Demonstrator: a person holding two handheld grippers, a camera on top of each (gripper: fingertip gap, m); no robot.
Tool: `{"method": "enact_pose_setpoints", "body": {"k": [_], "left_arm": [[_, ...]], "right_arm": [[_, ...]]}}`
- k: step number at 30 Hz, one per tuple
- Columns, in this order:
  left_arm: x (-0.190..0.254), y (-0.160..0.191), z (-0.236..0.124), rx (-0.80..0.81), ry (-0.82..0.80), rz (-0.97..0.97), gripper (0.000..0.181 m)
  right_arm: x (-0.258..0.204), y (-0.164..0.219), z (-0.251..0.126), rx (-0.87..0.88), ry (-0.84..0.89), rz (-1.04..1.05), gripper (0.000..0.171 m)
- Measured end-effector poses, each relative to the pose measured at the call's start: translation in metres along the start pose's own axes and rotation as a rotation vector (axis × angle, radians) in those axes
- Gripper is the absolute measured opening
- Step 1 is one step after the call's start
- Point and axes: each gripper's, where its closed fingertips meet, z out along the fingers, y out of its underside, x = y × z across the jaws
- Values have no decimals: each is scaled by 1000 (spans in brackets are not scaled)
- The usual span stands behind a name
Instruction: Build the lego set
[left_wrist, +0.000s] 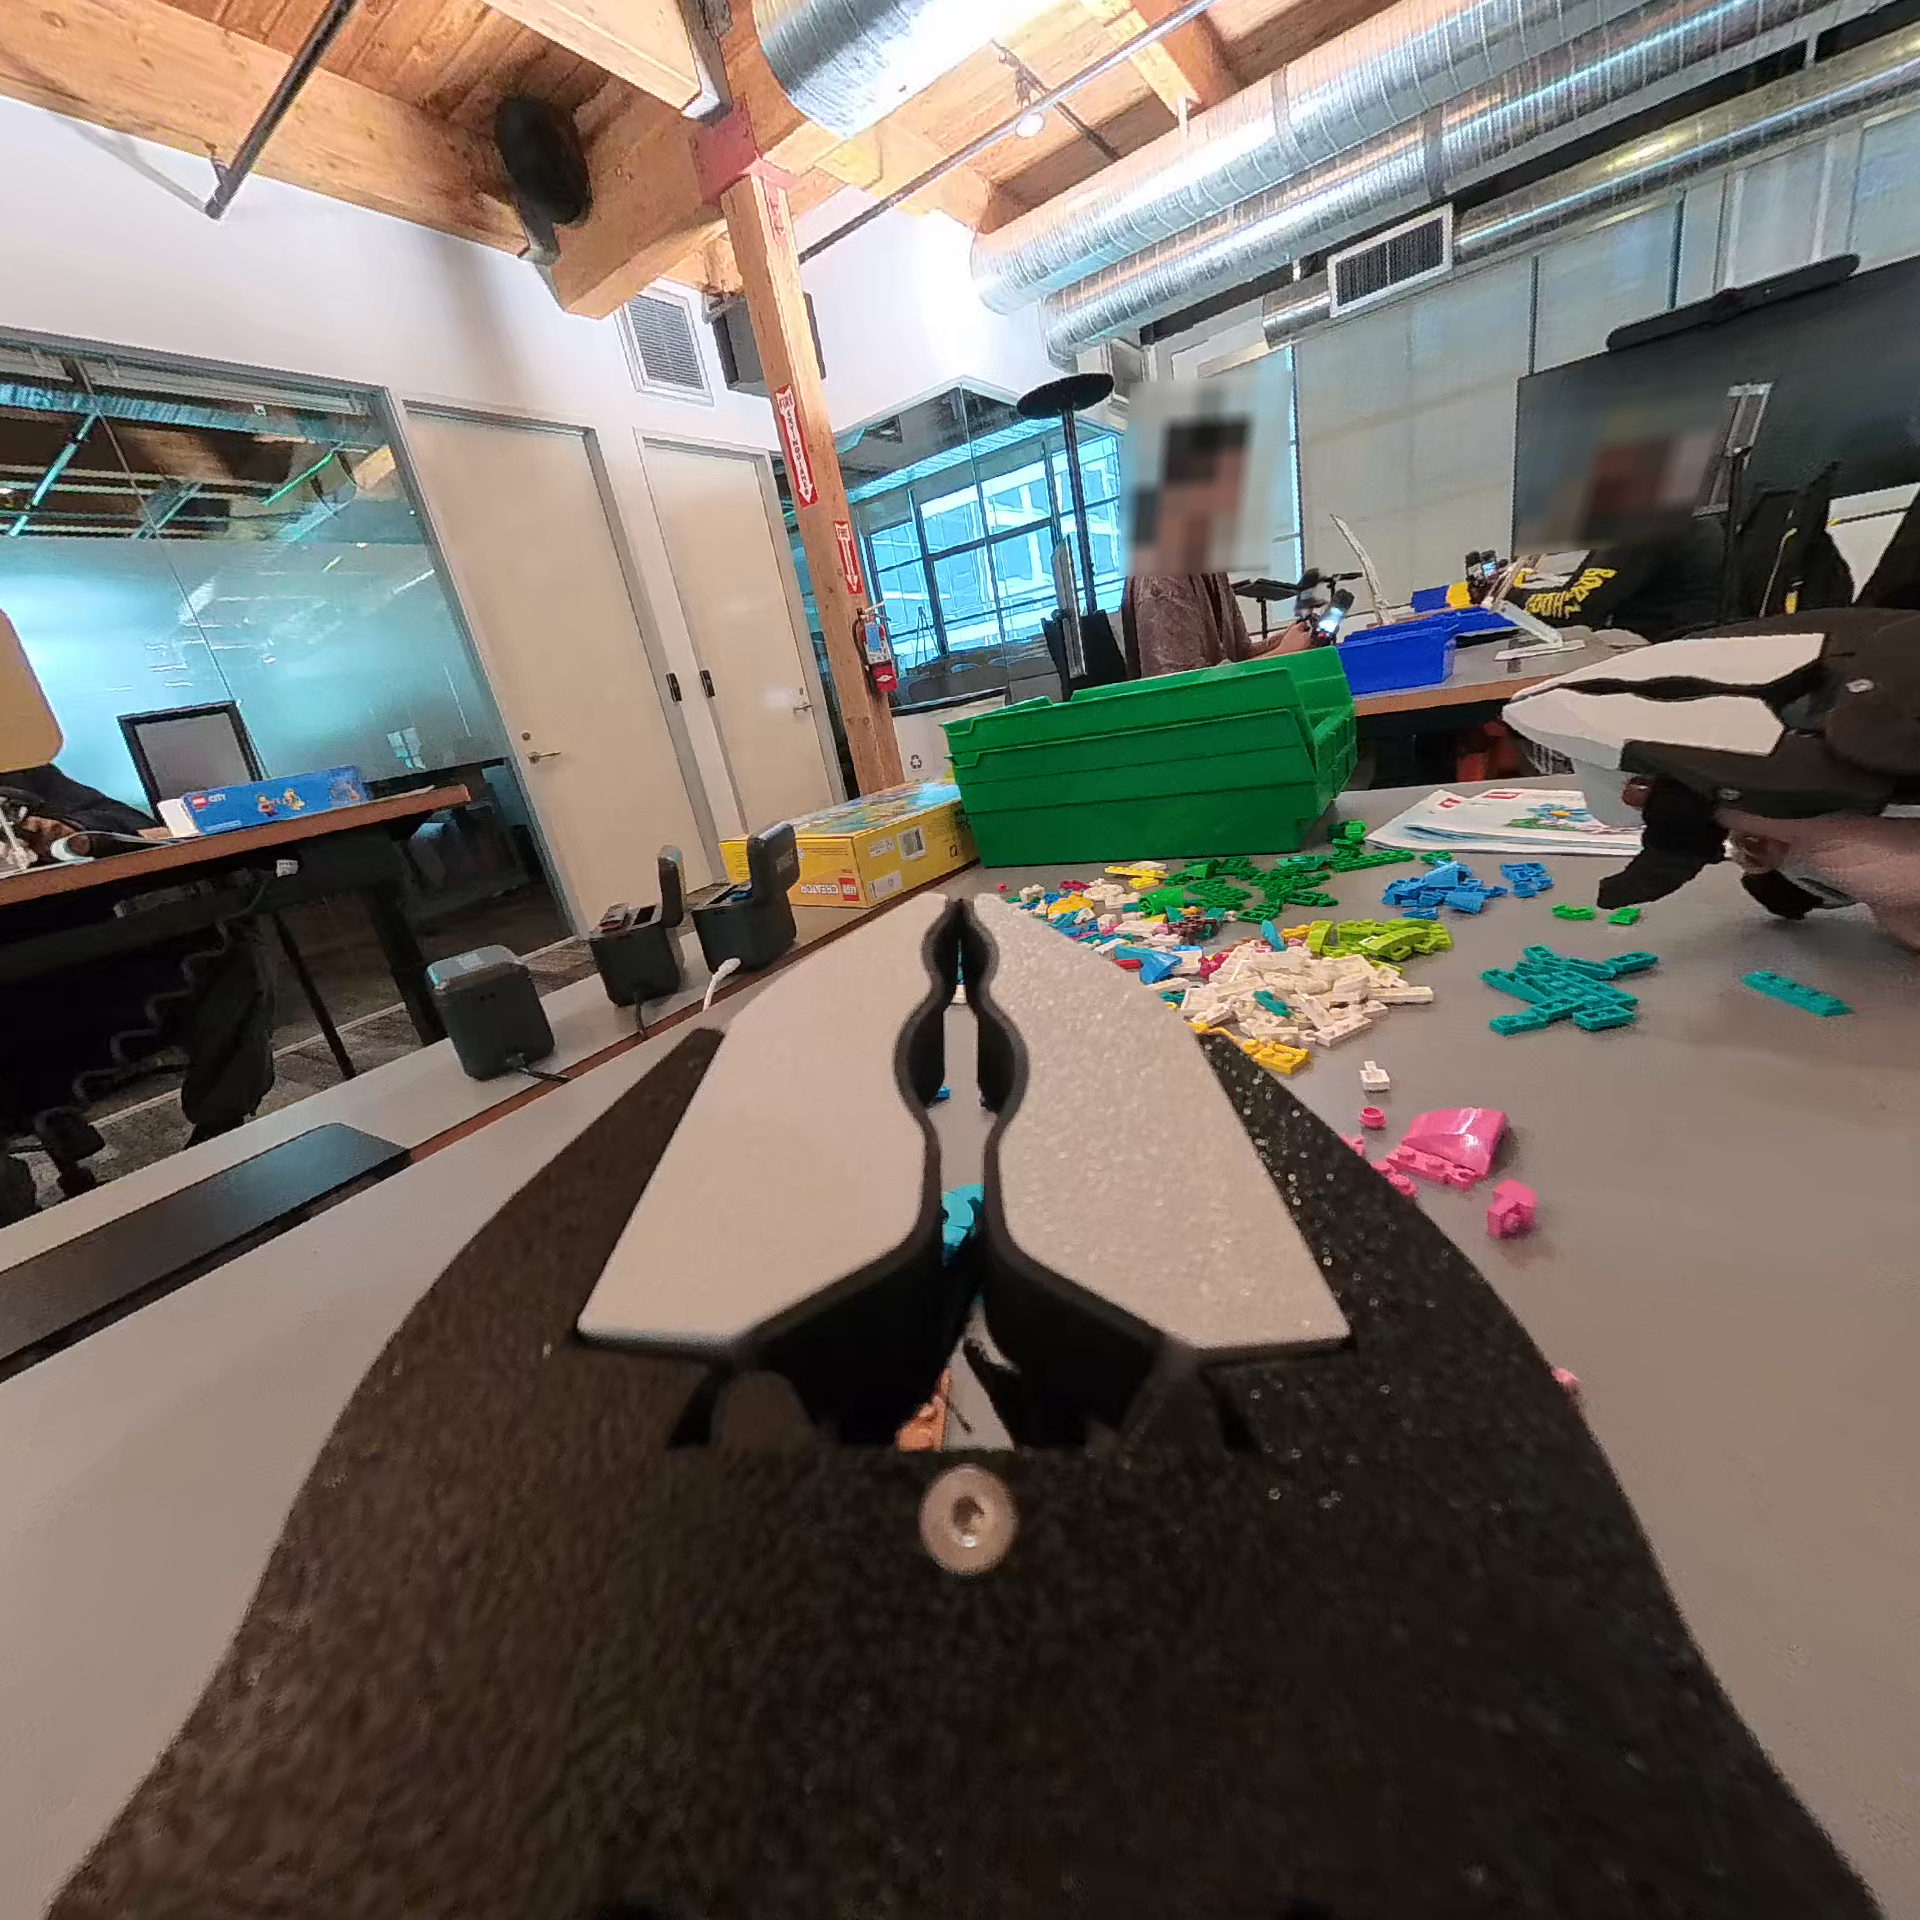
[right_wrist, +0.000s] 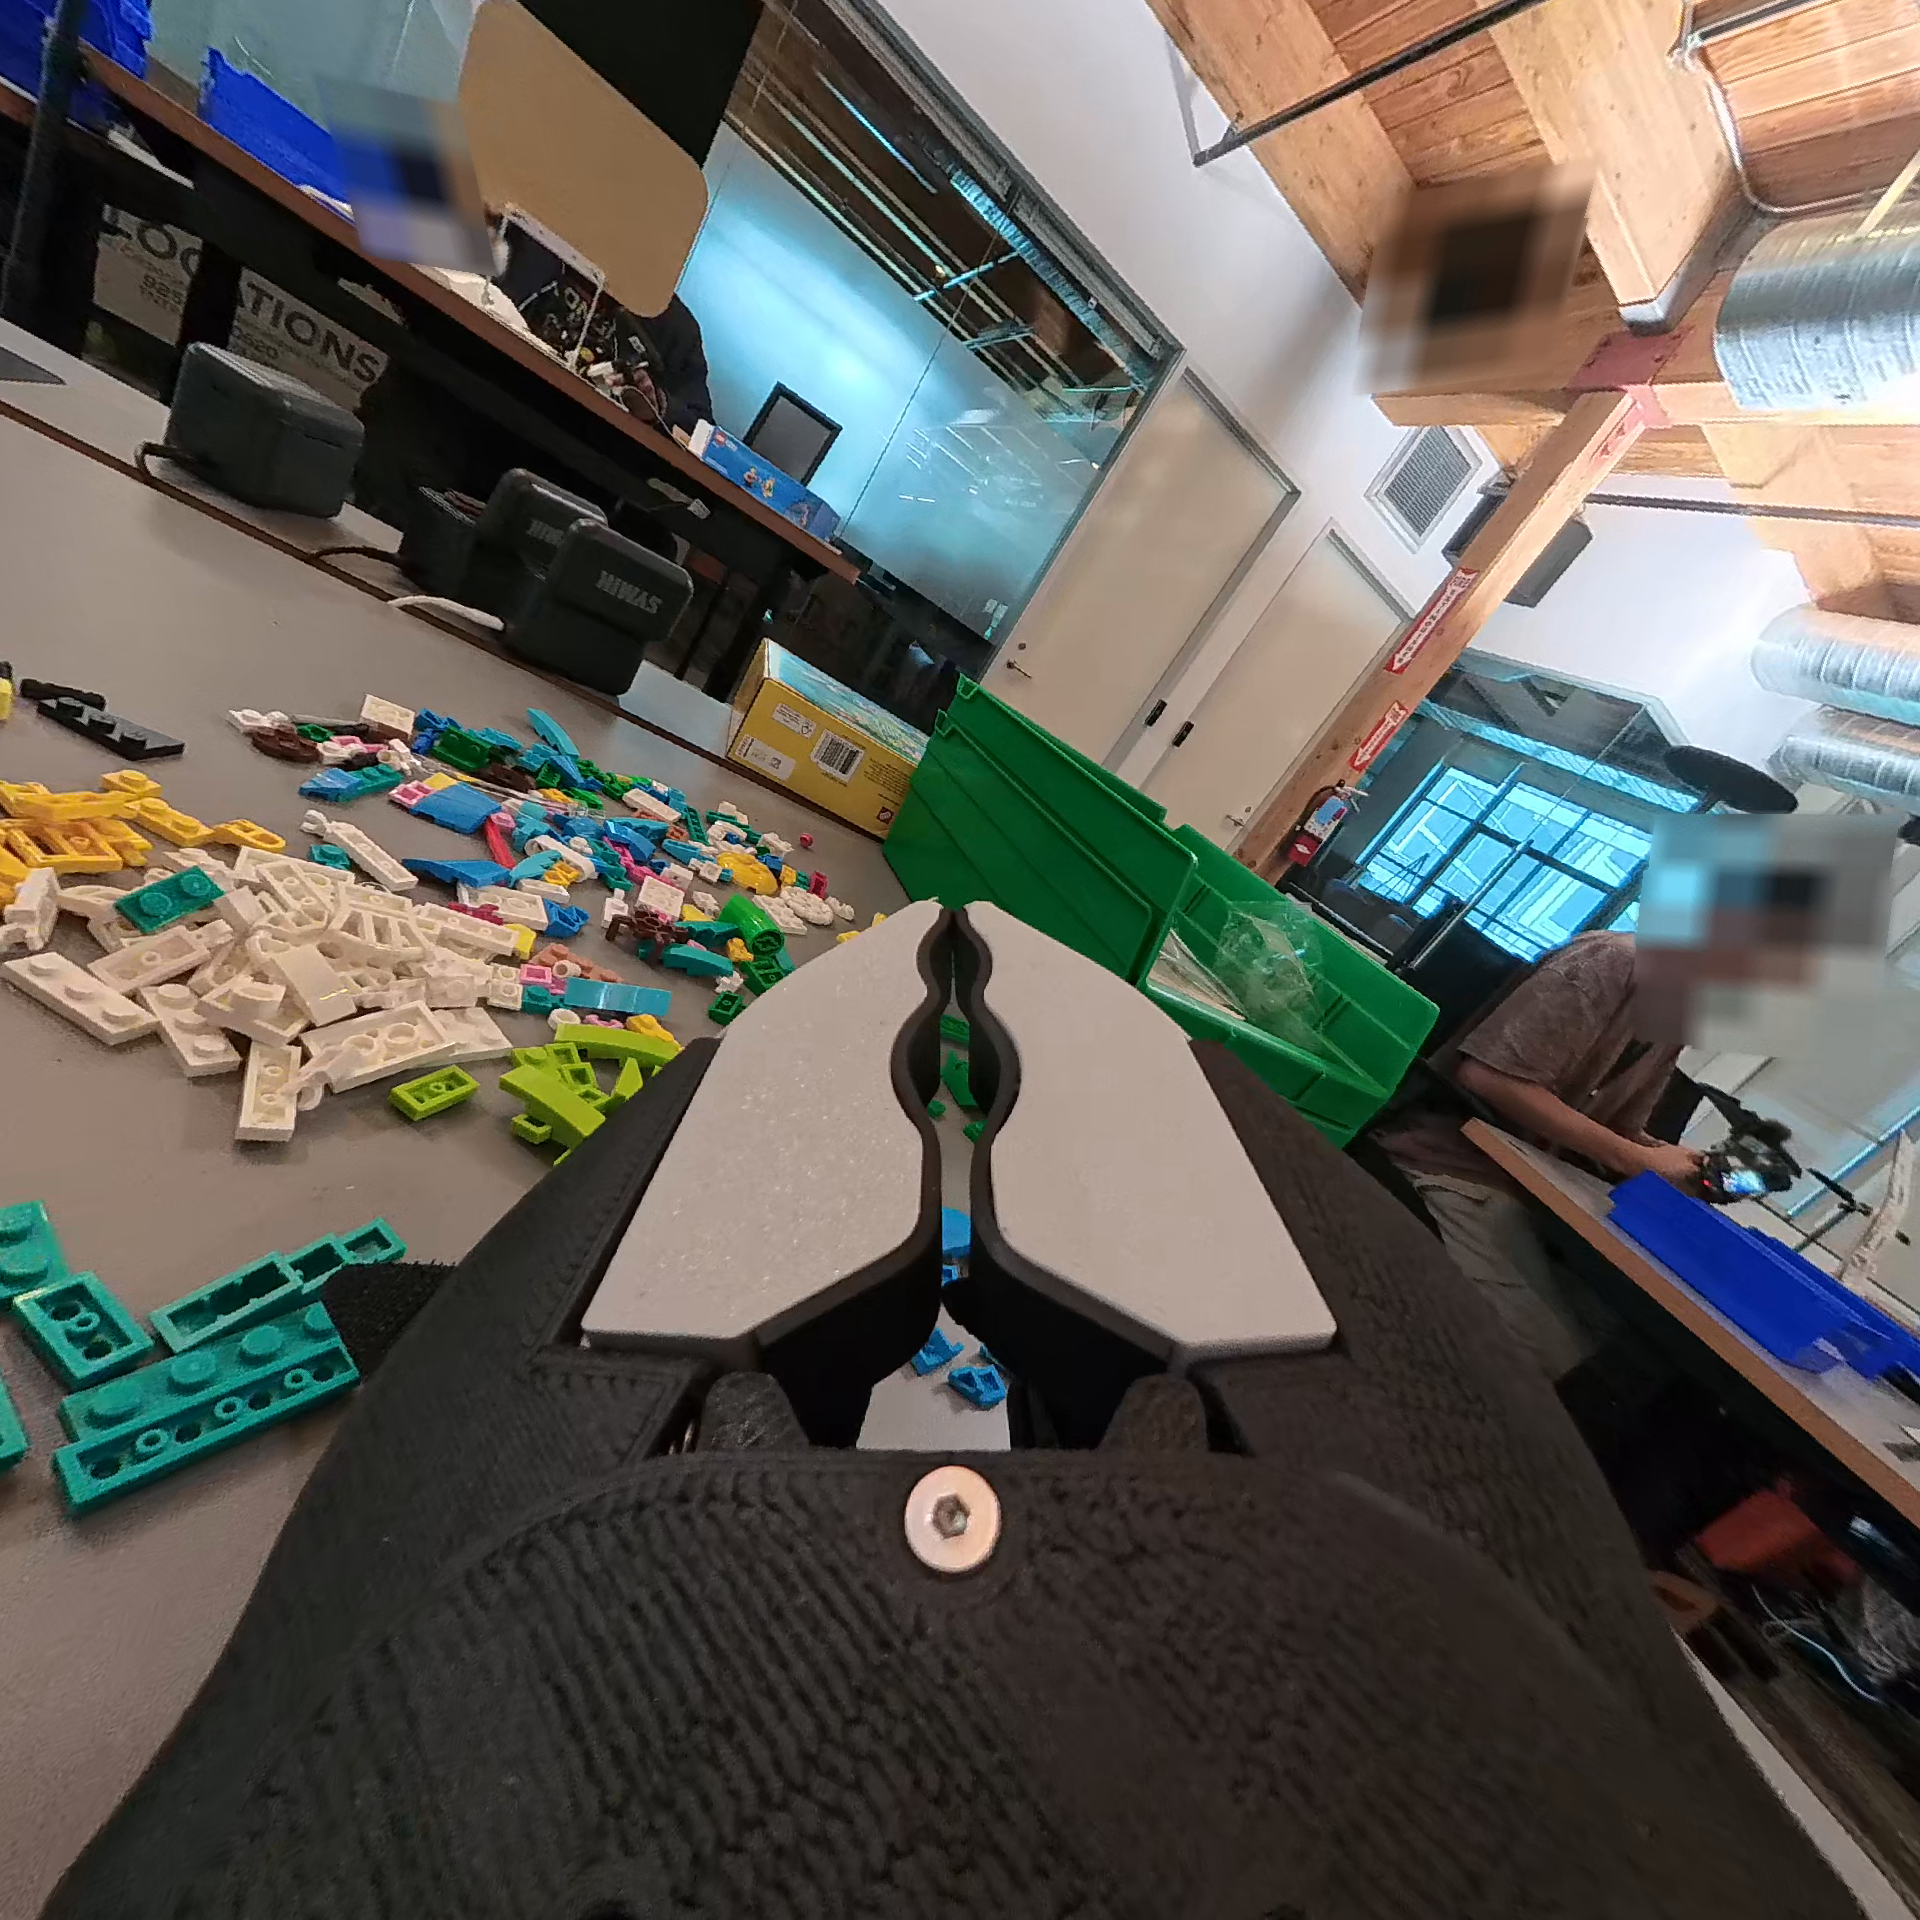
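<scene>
Left wrist view: the left gripper (left_wrist: 961, 914) fills the lower centre, its grey-faced fingers (left_wrist: 800, 1122) brought together until the tips touch; nothing is visibly pinched between them. Through the slit between the fingers a sliver of a turquoise piece (left_wrist: 961, 1210) shows on the table below. The grey table (left_wrist: 1662, 1247) carries loose Lego bricks right of centre: a white pile (left_wrist: 1304, 992), teal plates (left_wrist: 1564, 987), blue pieces (left_wrist: 1455, 888), green pieces (left_wrist: 1268, 878) and pink pieces (left_wrist: 1455, 1148) nearest the gripper. Stacked green bins (left_wrist: 1153, 764) stand behind the bricks, a yellow Lego box (left_wrist: 862, 857) to their left, an instruction booklet (left_wrist: 1496, 821) to their right. The right gripper (left_wrist: 1558, 717) enters at the right edge, above the table, held by a hand (left_wrist: 1829, 862).

Right wrist view: the right gripper (right_wrist: 956, 914) likewise shows its tips meeting, with no brick between them. White bricks (right_wrist: 270, 997), yellow plates (right_wrist: 83, 821), lime pieces (right_wrist: 561, 1081) and teal plates (right_wrist: 197, 1371) lie at the left; the green bins (right_wrist: 1060, 883) are at centre right.
</scene>
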Motion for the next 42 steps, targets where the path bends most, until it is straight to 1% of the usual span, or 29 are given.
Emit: {"method": "enact_pose_setpoints", "body": {"k": [21,42], "left_arm": [[0,0,-1,2,4,-3,0],[1,0,-1,2,8,0,0]], "right_arm": [[-8,-1,1,-11,-15,-53,0],[-9,0,2,-11,-20,-49,0]]}}
